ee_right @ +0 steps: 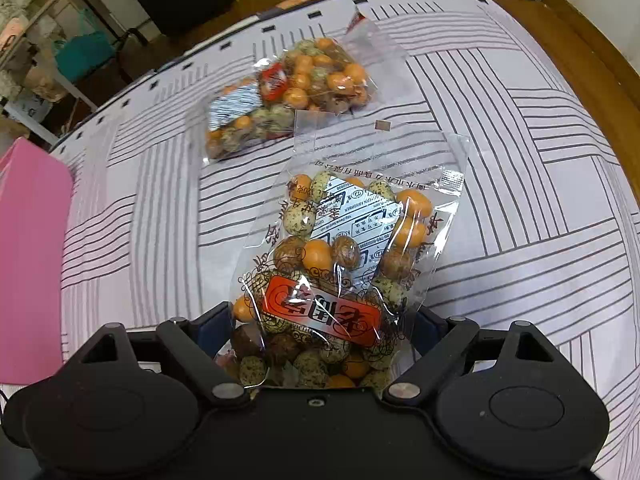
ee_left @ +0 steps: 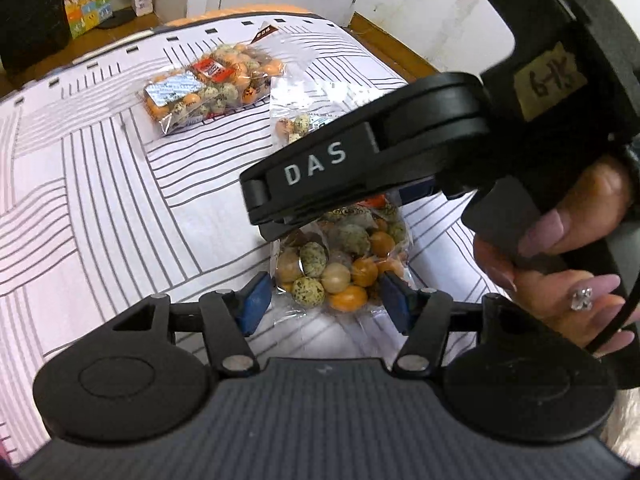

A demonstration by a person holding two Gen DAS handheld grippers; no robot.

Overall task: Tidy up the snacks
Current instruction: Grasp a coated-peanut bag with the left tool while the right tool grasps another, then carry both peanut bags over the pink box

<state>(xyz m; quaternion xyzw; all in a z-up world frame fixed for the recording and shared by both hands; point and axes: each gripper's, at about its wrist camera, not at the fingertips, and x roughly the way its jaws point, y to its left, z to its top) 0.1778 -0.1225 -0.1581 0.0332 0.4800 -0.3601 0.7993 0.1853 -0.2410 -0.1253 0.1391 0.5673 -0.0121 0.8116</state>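
Snack bag (ee_right: 332, 264): soft, crinkly, slippery film; best pinched low, at the bulge.
Right gripper (ee_right: 326, 320): closed around it, seemingly.
Left gripper (ee_left: 324, 300): spread wide beside the bag, holding nothing.

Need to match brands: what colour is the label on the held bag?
Red-orange label with white characters, clearest in the right wrist view.

Clear snack bag (ee_right: 340, 264) holds orange, brown, green-speckled balls under a red label; cloth (ee_right: 520, 200) white, grey-striped; pink box (ee_right: 28, 260) at 9 o'clock.

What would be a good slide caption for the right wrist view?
Right gripper clasps a clear snack bag of coated nuts above the striped cloth; a second bag lies beyond.
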